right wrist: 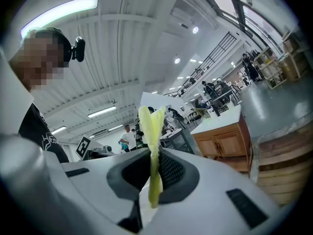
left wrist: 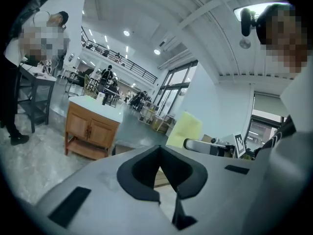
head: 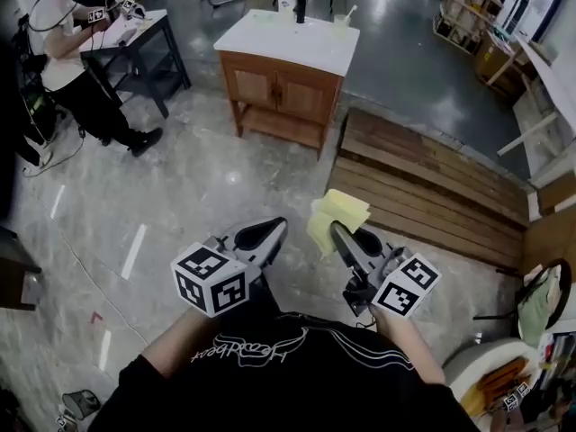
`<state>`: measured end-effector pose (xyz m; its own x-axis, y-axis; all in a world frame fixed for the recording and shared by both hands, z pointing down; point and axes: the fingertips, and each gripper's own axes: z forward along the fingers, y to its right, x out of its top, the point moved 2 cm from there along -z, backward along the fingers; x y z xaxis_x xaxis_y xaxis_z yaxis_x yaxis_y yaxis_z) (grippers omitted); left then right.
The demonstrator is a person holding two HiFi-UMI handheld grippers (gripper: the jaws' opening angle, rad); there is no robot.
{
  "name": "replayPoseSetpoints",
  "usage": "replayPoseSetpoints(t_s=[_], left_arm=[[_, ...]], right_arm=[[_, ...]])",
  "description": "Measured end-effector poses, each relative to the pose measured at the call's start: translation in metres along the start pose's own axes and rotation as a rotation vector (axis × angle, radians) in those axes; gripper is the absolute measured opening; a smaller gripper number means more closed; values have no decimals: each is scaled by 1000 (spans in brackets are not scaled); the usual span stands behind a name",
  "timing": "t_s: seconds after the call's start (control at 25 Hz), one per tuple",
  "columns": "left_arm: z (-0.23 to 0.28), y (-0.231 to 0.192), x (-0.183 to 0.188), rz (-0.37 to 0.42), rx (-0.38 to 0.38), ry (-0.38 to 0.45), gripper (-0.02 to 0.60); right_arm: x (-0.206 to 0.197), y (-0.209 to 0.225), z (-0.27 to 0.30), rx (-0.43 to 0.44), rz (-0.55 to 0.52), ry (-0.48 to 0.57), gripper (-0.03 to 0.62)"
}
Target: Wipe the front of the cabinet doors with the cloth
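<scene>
A wooden cabinet (head: 283, 93) with a white top and two front doors (head: 277, 89) stands on the floor far ahead; it also shows as the cabinet (left wrist: 92, 127) in the left gripper view and the cabinet (right wrist: 226, 141) in the right gripper view. My right gripper (head: 335, 232) is shut on a yellow cloth (head: 335, 219), which stands up between its jaws as a thin fold of cloth (right wrist: 152, 146). My left gripper (head: 273, 229) is shut with nothing in it. Both are held close to my body, well short of the cabinet.
A wooden pallet platform (head: 423, 187) lies to the right of the cabinet. A person (head: 67, 57) stands at a dark table (head: 139, 39) at the far left. Bottles (head: 294, 5) sit on the cabinet top. Shelving (head: 468, 12) stands at the far right.
</scene>
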<state>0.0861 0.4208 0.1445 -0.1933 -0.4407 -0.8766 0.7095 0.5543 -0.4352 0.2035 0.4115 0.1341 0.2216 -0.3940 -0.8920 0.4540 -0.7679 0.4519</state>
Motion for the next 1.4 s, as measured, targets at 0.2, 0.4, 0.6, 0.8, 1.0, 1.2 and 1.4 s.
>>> replayPoseSetpoints(t_s=[0.2,0.4,0.6,0.8,1.0,1.2,1.4], left_arm=[[20,-102,23,-35,31,-57,6],[55,-228,63,-83,35,-110,6],[101,-344,94,-124,29,-149,6],[150,-407,97,-125,2,-169,6],[209,-452,69,-146,-10,-205,6],[256,-480,54,-162,8,-211,6],[306,-488,40,-194,7,-196,6]], right_arm=[[0,51,99,-33,68,-14,41],[6,117,224,-79,108,-66,41],[10,181,327,-128,119,-120,41],[-1,241,353,-225,105,-124,41],[-29,316,362,-292,145,-136,41],[-51,379,379,-300,166,-126,41],[-59,430,379,-299,155,-114,41]])
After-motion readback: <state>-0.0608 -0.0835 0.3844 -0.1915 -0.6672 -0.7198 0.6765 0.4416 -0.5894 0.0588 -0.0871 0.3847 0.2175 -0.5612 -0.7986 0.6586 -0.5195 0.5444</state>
